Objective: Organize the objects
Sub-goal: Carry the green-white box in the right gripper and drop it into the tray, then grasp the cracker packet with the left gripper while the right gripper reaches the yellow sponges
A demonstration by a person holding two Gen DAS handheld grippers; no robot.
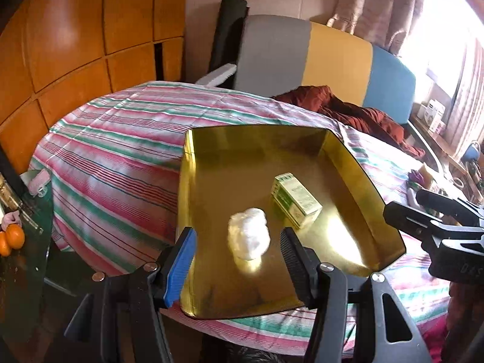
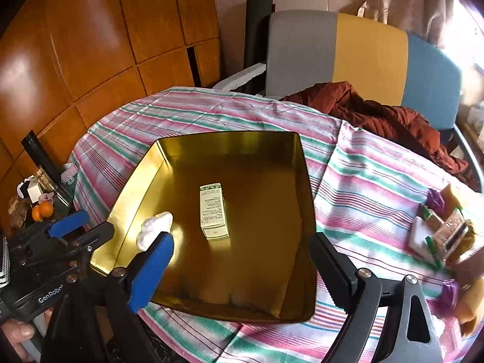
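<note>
Gold tray [image 2: 145, 163] sits on a surface under a pink-and-green striped cloth [image 2: 348, 187]; whether a desk or a bed lies beneath, cannot tell. Two things are already in the tray: a small green-and-white carton [image 2: 212, 211] lying flat near the middle, and a white wad, cotton or crumpled tissue [image 2: 152, 230], beside the tray's left wall. Carton and wad are near each other but apart.

Left hand-held gripper [image 1: 237, 267] hovers over the tray's near edge, jaws part-way apart. The wad lies on the tray floor just ahead of the gap; the pads do not press it. Released, holding nothing.

Right hand-held gripper [image 2: 240, 269] is also over the near edge, jaws spread wide and empty, with the carton ahead of the gap and clear of both fingers. Released.

Judgement: the tray serves as the collection point, and both grippers stand slack because their items are already down.

More remains. At the right, on the cloth and well apart from the tray, a cluster of wrapped packets [image 2: 444, 236] with a white block; small purple-wrapped pieces [image 2: 450, 290] nearer the edge. Likely next pickups for the right side.

A rust-red jacket [image 2: 393, 118] lies heaped at the far side, probably not part of the job.
</note>
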